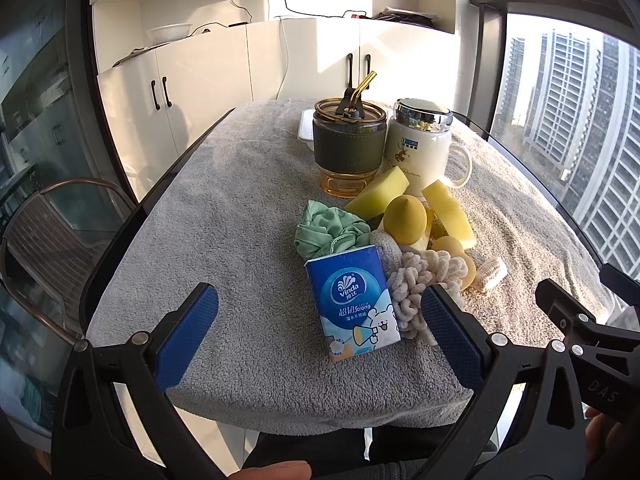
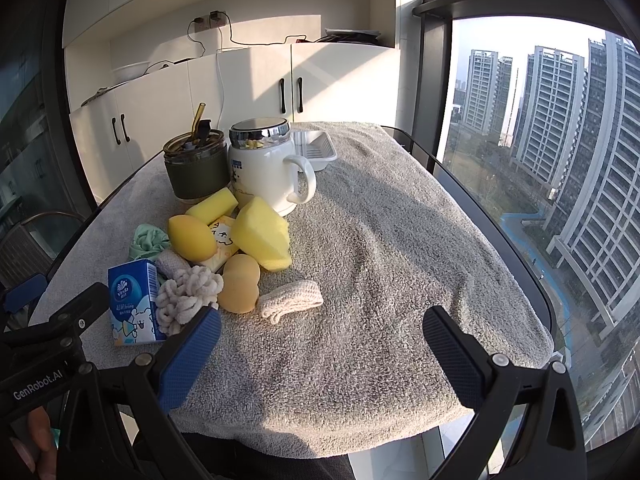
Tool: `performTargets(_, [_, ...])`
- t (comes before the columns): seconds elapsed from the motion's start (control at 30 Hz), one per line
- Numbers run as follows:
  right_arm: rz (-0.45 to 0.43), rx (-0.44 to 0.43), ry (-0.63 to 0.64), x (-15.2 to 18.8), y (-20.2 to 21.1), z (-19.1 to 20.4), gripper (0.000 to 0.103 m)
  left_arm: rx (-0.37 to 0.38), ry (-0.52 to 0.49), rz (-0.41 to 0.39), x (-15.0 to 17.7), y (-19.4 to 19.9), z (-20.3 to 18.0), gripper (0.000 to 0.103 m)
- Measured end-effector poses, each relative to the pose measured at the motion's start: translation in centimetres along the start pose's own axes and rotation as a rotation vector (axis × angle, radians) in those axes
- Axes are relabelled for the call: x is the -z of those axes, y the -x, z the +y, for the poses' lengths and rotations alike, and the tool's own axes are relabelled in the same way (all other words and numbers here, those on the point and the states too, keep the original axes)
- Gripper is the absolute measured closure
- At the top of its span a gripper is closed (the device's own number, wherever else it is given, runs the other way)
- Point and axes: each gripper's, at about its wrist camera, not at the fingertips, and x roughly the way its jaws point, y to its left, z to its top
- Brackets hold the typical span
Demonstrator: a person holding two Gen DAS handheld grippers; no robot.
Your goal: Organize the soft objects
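soft pile (image 2: 224,252): sponges, scrunchies, puffs heaped left-centre on grey towel (image 2: 400,240)
tissue pack (image 1: 354,302): near edge of pile, upright, touching cream scrunchie (image 1: 420,280)
mug (image 2: 268,168), tumbler (image 2: 196,164): far side of pile
left gripper (image 1: 320,326): spread wide, empty
right gripper (image 2: 322,342): spread wide, empty

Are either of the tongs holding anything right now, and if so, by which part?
Nothing is held. The left tongs are open around the blue tissue pack without touching it; the right tongs are open over the grey towel.
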Motion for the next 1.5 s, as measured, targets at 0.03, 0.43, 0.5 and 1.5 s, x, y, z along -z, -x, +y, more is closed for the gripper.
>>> performTargets(0.03, [0.000, 0.000, 0.000, 0.00, 0.01, 0.01, 0.000, 0.000, 0.000, 0.000, 0.00, 0.01, 0.00, 0.000])
performTargets(0.43, [0.001, 0.002, 0.001, 0.09, -0.19, 0.02, 0.000, 0.000, 0.001, -0.004, -0.15, 0.08, 0.13, 0.000])
performTargets(0.5, [0.002, 0.001, 0.001, 0.03, -0.17, 0.02, 0.000, 0.000, 0.001, -0.003, -0.16, 0.09, 0.13, 0.000])
performTargets(1.5, [0.005, 0.004, 0.005, -0.05, -0.10, 0.18, 0.000, 0.000, 0.003, -0.008, -0.27, 0.23, 0.17, 0.000])
